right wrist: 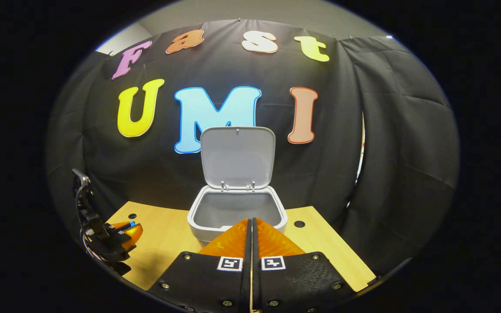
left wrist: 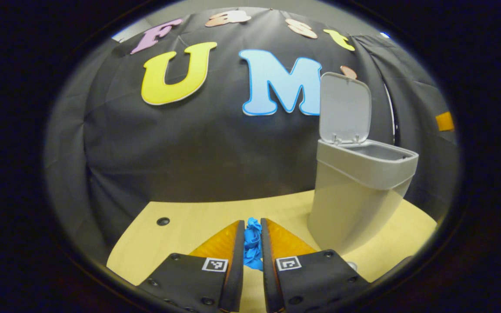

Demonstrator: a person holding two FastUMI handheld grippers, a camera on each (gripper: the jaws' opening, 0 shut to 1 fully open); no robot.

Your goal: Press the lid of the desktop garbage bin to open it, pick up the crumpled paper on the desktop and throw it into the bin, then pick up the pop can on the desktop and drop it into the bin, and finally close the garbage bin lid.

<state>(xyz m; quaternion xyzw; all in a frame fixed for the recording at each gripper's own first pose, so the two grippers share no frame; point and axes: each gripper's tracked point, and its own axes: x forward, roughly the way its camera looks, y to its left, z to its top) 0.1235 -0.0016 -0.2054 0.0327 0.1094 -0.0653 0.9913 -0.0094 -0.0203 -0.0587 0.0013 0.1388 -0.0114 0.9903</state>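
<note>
Paper: I see the blue crumpled paper (left wrist: 252, 243) pinched between my left gripper's (left wrist: 252, 237) two fingers, both pressing its sides. It sits above the table (left wrist: 181, 230), in front of the bin and to its left in the left gripper view.

Bin: the bin (left wrist: 355, 200) stands upright on the table, near the booth wall. Its mouth is open and what I can see of the inside looks bare.

Lid: the lid (left wrist: 345, 108) is up, roughly vertical, hinged at the bin's rear edge. In the right gripper view the lid (right wrist: 238, 157) faces me square on, with the bin (right wrist: 237, 213) straight ahead.

Left gripper: closed on the paper. In the right gripper view I also see it low at the left edge (right wrist: 124, 232), well apart from the bin, a speck of blue at its tips.

Right gripper: fingers pressed together with nothing between them (right wrist: 252, 234); their tips overlap the bin's near rim in the picture. I cannot tell whether they touch it.

Can: not located.

Surroundings: two dark round holes in the tabletop, one left of the bin (right wrist: 132, 216), one right of it (right wrist: 299, 224).

Obstructions: nothing stands between the paper and the bin's mouth; the raised lid backs the opening on the far side.
</note>
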